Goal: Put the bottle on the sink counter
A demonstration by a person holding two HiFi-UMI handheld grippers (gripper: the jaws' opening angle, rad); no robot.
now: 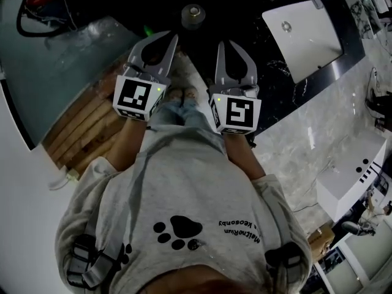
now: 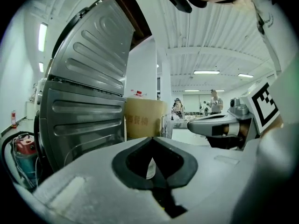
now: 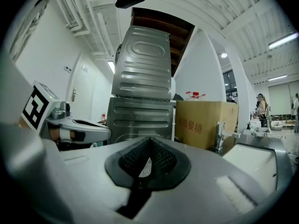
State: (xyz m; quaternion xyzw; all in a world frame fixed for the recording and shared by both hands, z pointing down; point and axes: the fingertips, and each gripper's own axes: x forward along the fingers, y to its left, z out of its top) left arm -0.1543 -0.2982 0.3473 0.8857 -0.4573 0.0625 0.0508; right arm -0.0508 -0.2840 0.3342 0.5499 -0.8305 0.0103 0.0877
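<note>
Straight ahead of both grippers, on a dark surface, sits a small round grey-topped thing (image 1: 193,14); it may be the bottle seen from above, but I cannot tell. My left gripper (image 1: 173,37) is held out in front of the person's body with its jaws shut and nothing between them; its tips meet (image 2: 152,139) in the left gripper view. Beside it, my right gripper (image 1: 222,43) is also shut and empty (image 3: 149,138). The white sink basin (image 1: 303,35) lies in the black marble counter (image 1: 275,72) at the upper right, clear of both grippers.
A grey ribbed washing machine (image 2: 84,101) stands ahead at the left, with a brown cardboard box (image 3: 205,122) next to it. A chrome tap (image 3: 218,134) rises by the basin. A wooden slatted platform (image 1: 86,127) is at the left. People stand far off at the back (image 2: 215,101).
</note>
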